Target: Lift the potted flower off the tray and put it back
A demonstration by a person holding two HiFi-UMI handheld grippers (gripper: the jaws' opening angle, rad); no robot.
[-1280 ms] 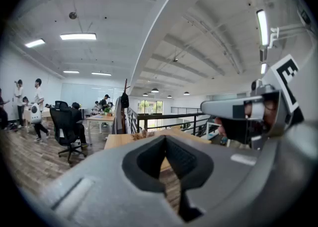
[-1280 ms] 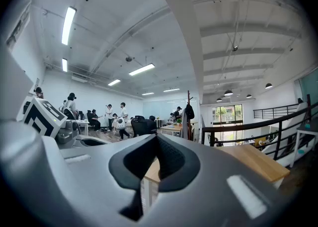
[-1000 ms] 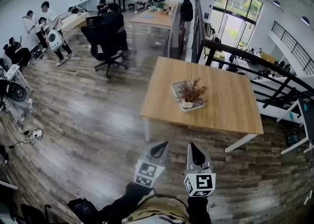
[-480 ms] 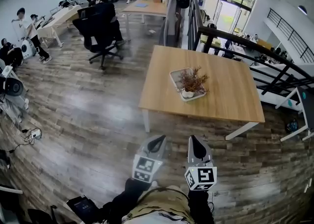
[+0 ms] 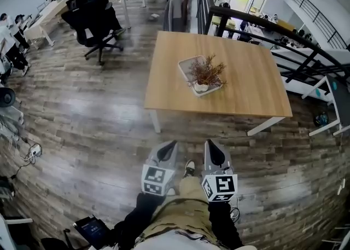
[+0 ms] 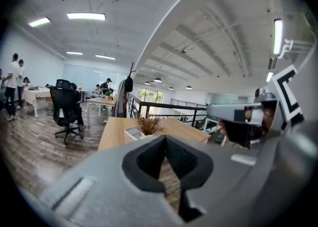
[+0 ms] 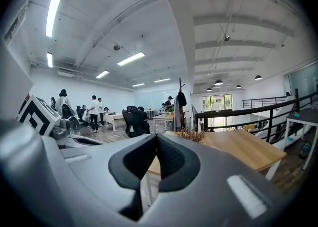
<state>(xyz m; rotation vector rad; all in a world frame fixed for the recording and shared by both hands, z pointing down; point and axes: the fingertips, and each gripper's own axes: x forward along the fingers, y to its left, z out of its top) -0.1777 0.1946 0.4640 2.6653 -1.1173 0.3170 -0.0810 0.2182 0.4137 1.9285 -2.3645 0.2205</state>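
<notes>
We stand well short of the near edge of the light wooden rectangular table [image 5: 246, 79], with both tools held low in front of us. The grey left gripper [image 5: 170, 145] has its jaws pressed together with nothing between them. The grey right gripper [image 5: 211, 144] matches it, closed tight and empty.

Since 1 second ago, the head view has swung: the table now fills more of the picture and its near edge lies closer to the 2 grippers. The black office chair [image 5: 93, 16] to the table's left has slid towards the upper corner. The grippers sit lower in the picture, and a shoe [image 5: 190, 166] now shows between them, on the floor short of the table.

The potted flower [image 5: 205, 74], dry brown sprigs in a small white pot, stands upright on the pale square tray [image 5: 185, 64], just left of the table's middle. Neither has shifted on the table.

We judge that we are walking up to the table. The lift is not begun, and the jaws must open before either gripper can take the pot.
</notes>
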